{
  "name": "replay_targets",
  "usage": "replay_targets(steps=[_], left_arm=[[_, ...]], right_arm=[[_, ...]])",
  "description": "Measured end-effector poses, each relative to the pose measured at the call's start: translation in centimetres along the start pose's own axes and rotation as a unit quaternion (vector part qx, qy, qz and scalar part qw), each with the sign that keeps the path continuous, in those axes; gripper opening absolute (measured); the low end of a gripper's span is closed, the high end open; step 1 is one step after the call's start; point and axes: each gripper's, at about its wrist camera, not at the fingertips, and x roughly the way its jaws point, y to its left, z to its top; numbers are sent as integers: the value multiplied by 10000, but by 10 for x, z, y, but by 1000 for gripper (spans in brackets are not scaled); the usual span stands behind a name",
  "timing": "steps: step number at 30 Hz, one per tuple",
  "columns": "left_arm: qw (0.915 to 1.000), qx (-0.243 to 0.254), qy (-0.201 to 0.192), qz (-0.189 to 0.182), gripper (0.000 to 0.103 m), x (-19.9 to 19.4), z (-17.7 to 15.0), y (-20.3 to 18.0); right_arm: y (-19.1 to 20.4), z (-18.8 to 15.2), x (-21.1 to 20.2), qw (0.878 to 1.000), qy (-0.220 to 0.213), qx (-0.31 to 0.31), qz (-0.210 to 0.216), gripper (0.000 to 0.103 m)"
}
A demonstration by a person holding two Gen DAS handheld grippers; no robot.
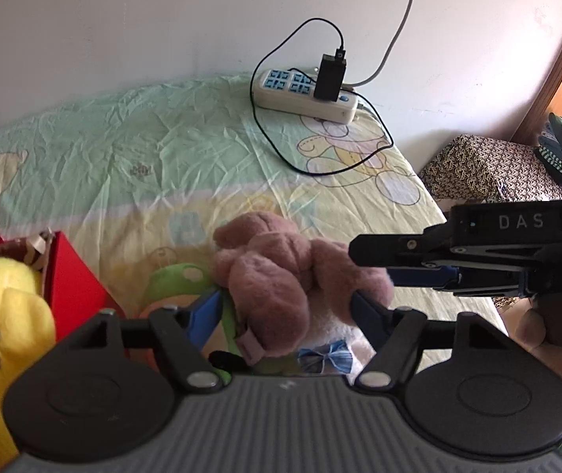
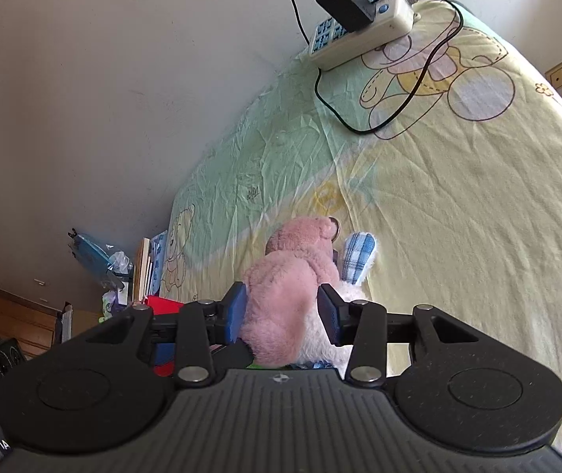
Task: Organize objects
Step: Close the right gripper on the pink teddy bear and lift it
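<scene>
A pink plush bear (image 1: 277, 276) with a white body and a blue checked bow (image 1: 326, 358) lies on the bed sheet (image 1: 142, 165). My left gripper (image 1: 286, 307) is shut on the pink plush bear, blue pads on either side. My right gripper (image 2: 282, 311) is also shut on the same bear (image 2: 292, 287), and reaches in from the right in the left wrist view (image 1: 371, 256). A yellow plush toy (image 1: 0, 327) sits in a red box (image 1: 71, 276) at the left. A green toy (image 1: 174, 280) lies under the bear.
A power strip (image 1: 304, 96) with a black charger (image 1: 331, 77) and black cable lies at the far side of the bed by the wall. A patterned stool (image 1: 490, 169) stands to the right. Books and clutter (image 2: 146, 268) sit beside the bed.
</scene>
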Motion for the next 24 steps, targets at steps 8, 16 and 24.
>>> replay_targets(steps=[8, 16, 24], left_arm=[[9997, -59, 235, 5, 49, 22, 3, 9], [10000, 66, -3, -74, 48, 2, -1, 4], [9991, 272, -215, -257, 47, -38, -24, -12]], right_arm=[[1, 5, 27, 9996, 262, -138, -12, 37], [26, -3, 13, 9940, -21, -1089, -91, 34], [37, -33, -17, 9899, -73, -1416, -30, 34]])
